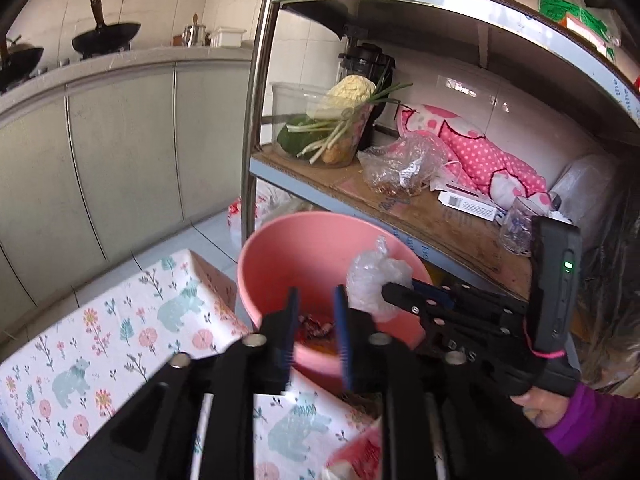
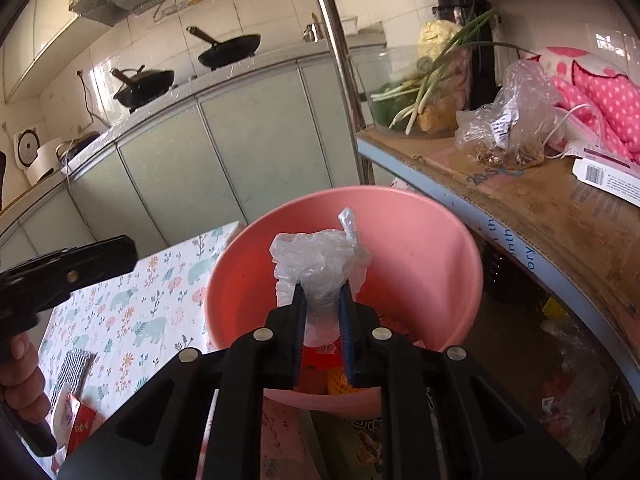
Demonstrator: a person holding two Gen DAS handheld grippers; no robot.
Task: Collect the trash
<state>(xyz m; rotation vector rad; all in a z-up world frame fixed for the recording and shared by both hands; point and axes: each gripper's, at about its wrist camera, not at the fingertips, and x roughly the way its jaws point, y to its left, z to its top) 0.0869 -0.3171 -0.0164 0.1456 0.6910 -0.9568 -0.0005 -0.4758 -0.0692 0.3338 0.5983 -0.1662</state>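
Kitchen: right gripper [image 2: 323, 300] clamps bag [image 2: 316, 268] over basin [image 2: 440, 240]; left gripper [image 1: 316, 320] open, empty. Static cling may foul release.

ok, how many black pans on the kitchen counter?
2. One black wooden-handled pan sits on the counter nearer the metal shelf rack; the second black pan sits further left along it, under the hood. Others may be hidden out of frame.
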